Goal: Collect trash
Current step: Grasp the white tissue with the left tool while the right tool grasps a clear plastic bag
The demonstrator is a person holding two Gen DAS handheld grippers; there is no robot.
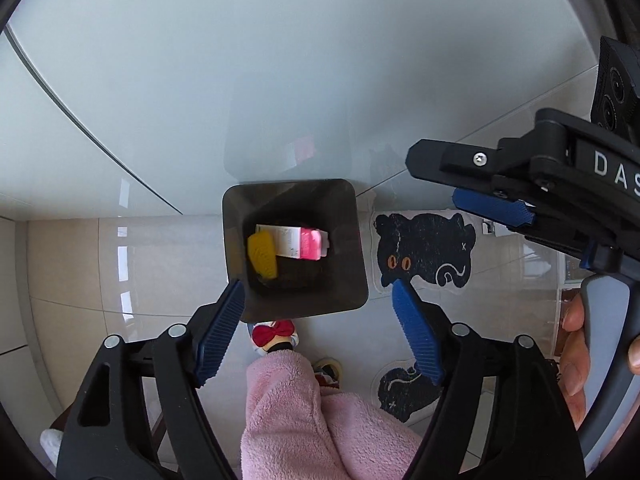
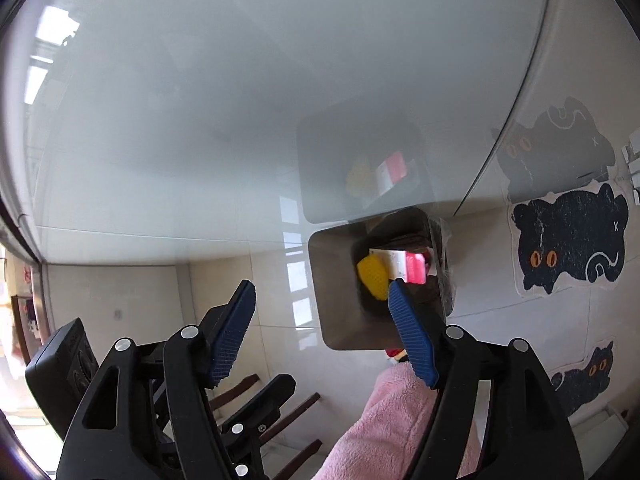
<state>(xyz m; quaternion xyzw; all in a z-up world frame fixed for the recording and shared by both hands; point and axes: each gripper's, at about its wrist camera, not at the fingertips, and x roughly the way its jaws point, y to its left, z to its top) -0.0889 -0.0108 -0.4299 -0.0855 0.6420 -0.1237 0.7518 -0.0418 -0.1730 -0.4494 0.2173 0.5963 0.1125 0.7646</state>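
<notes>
A dark square trash bin [image 1: 352,280] stands on the tiled floor below me; it also shows in the right wrist view [image 2: 332,280]. Inside lie a pink-and-white carton [image 1: 302,242] and a yellow ridged piece [image 1: 262,254], also visible in the right wrist view as carton [image 2: 404,266] and yellow piece [image 2: 372,274]. My left gripper [image 1: 318,332] is open and empty above the bin's near rim. My right gripper [image 2: 320,332] is open and empty, left of and above the bin; it shows at the right of the left wrist view [image 1: 472,184].
A glossy white wall or cabinet face [image 1: 280,60] rises behind the bin. A black cat-shaped mat [image 1: 428,252] lies right of the bin, a smaller one [image 1: 400,392] nearer. The person's pink fleece leg [image 1: 304,420] and slipper with a red bow [image 1: 274,334] are just below the bin.
</notes>
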